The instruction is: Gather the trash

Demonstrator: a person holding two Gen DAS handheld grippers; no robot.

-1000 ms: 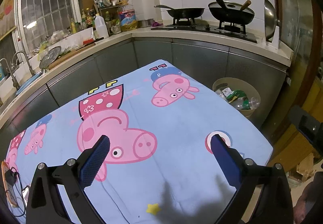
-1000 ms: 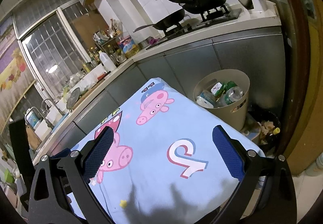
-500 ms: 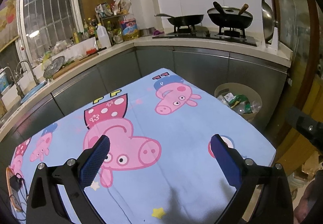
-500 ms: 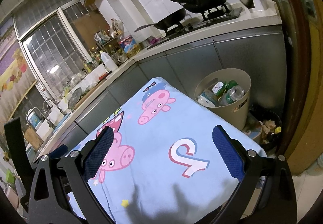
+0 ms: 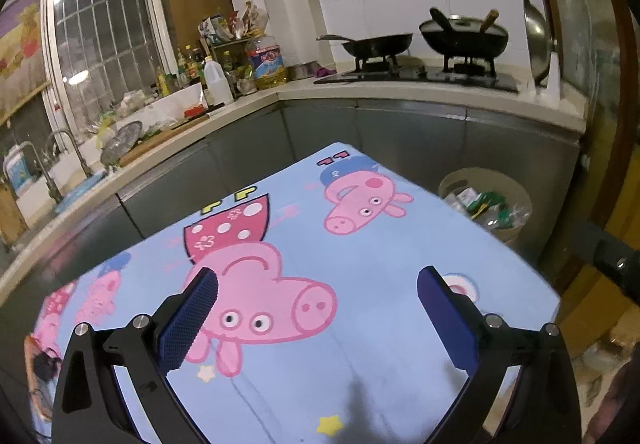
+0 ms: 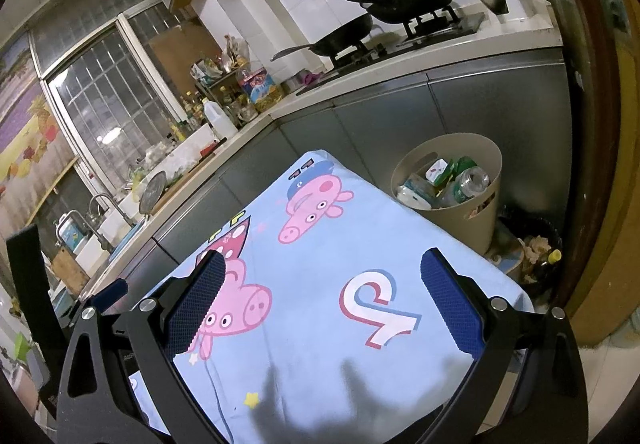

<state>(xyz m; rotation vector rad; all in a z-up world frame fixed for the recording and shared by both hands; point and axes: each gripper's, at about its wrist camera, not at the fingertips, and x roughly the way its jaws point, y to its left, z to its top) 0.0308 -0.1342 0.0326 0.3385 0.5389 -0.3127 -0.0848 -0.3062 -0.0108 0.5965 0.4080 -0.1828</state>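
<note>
Fingers, left: I have the left gripper (image 5: 316, 320) spread wide with nothing between its blue pads, hovering over the cloth.
Fingers, right: the right gripper (image 6: 324, 304) is likewise spread and empty, above the same cloth nearer the bin side.
Surface: the blue cartoon-pig cloth (image 5: 360, 344) covering the surface shows no loose litter in either view; I count nothing left on it to lift.
Left edge: something dark with a cord (image 5: 44, 368) sits at the cloth's near-left rim, too blurred for me to say whether it is trash.
Bin: the beige trash bin (image 6: 486, 147) stands on the floor just beyond the far right corner of the surface, holding a crushed clear bottle (image 6: 470, 179) and green and white wrappers.
Floor: scraps lie by the dark bag (image 6: 532, 240) beside the bin.
Step in hand: I judge this a scan for leftovers. To do it well I would sweep both cameras slowly along the edges, keep the fingers apart, and check that left-rim object before calling it done.
Far: pans (image 5: 464, 35) on the hob are no concern of mine.
</note>
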